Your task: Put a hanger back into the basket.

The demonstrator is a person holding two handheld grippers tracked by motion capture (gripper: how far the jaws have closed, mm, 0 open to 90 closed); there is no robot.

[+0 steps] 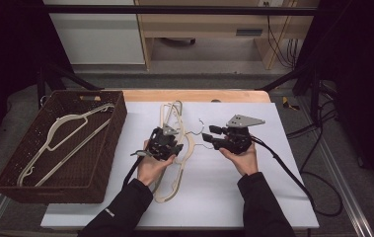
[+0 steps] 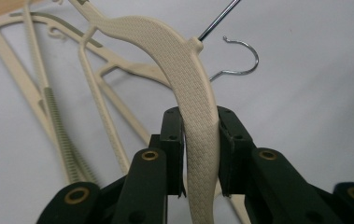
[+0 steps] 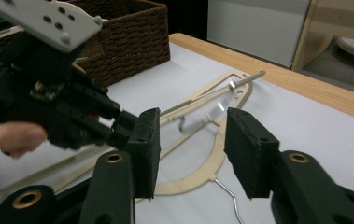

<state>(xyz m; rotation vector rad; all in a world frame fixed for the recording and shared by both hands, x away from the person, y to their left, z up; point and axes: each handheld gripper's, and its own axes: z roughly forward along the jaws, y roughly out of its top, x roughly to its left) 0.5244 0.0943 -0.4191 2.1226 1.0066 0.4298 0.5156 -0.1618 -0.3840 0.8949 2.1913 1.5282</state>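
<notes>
Cream hanger [image 2: 191, 88], clamped in the left hand-held gripper [image 1: 164, 143], lies just right of the basket [image 1: 113, 133]; right hand-held gripper [image 1: 213, 137] gapes empty.

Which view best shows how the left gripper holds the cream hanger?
The left gripper view: the left gripper has its fingers pressed on both sides of the cream hanger. The high view shows the grip small and partly covered by the gripper body. The right gripper view shows that gripper's side, its fingertips hidden.

A hanger [image 1: 58, 140] lies in the basket [image 1: 108, 163] at the table's [image 1: 293, 207] left; more hangers [image 1: 170, 111] lie right of it.
</notes>
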